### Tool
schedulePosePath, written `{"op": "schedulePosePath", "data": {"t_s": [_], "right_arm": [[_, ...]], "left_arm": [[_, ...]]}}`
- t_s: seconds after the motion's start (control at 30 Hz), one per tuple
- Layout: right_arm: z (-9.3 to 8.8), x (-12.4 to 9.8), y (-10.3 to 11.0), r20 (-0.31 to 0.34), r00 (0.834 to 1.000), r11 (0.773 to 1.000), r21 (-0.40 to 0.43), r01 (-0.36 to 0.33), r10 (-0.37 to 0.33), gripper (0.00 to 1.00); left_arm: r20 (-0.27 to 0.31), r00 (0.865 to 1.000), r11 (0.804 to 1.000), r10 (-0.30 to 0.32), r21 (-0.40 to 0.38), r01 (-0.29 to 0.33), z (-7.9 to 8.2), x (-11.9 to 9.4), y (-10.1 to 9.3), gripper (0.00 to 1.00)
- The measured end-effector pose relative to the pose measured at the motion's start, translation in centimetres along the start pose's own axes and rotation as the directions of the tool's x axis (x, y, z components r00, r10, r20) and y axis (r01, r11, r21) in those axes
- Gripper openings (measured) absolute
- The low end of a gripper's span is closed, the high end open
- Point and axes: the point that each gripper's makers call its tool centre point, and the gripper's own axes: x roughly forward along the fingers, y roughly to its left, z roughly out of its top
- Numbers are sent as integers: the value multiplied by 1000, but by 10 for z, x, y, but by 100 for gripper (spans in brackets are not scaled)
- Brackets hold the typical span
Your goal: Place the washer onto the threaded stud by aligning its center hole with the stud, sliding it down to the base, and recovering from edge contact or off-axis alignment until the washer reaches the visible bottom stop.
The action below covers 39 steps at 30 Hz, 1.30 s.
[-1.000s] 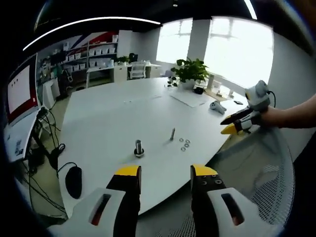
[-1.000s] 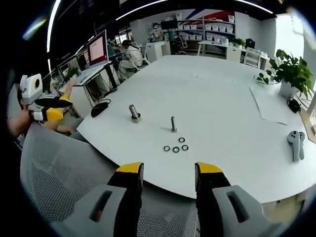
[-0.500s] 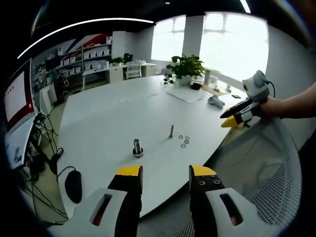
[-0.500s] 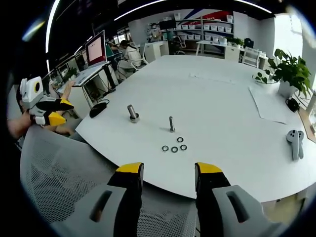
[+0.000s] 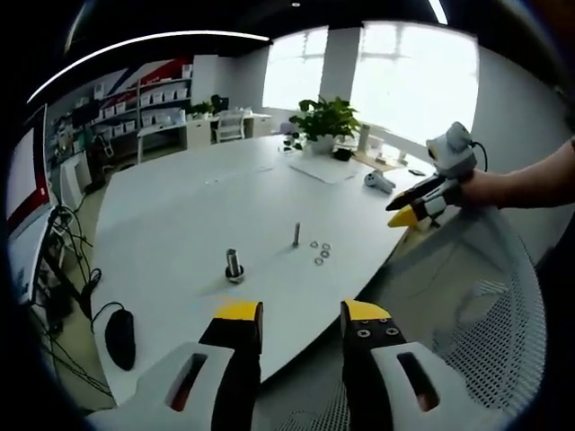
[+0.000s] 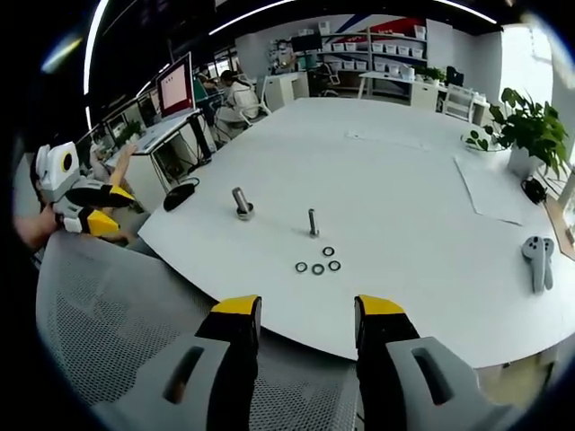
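A thin threaded stud [image 6: 313, 223] [image 5: 296, 234] stands upright on the white table [image 6: 395, 180] [image 5: 180, 206]. Several washers [image 6: 318, 264] [image 5: 319, 252] lie flat in a cluster just in front of it. My right gripper [image 6: 300, 310] is open and empty, held back over the mesh chair, short of the table edge. My left gripper [image 5: 301, 316] is open and empty too, off the table's near edge. In the left gripper view the right gripper [image 5: 411, 206] shows at right in a hand; in the right gripper view the left gripper [image 6: 94, 206] shows at far left.
A thicker bolt on a round base [image 6: 242, 204] [image 5: 234, 266] stands left of the stud. A grey mesh chair back [image 6: 126, 314] [image 5: 476, 305] lies between grippers and table. A controller [image 6: 537, 256], a potted plant [image 6: 526, 135], a paper sheet [image 6: 490, 189] and a mouse [image 5: 118, 338] are around.
The left gripper view has drawn back and shifted, so table things sit smaller and further left. The right gripper view barely moved. Both grippers stay open.
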Motion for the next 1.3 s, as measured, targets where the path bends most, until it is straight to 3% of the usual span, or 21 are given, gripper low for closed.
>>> {"op": "schedulePosePath", "data": {"t_s": [0.07,0.17,1.3], "right_arm": [[0,0,0,2,1000,1000,2,-1,1,44],[0,-1,1,0,1000,1000,0,1,-1,44],[-7,0,-5,-42,999,999,-8,32,-33,45]], "left_arm": [[-30,999,1000,-17,-6,16,-6,3,-2,34],[-13,1000,1000,-15,17,15,-2,0,-4,34],[29,999,999,-30,-12,30,3,-1,-7,33]]}}
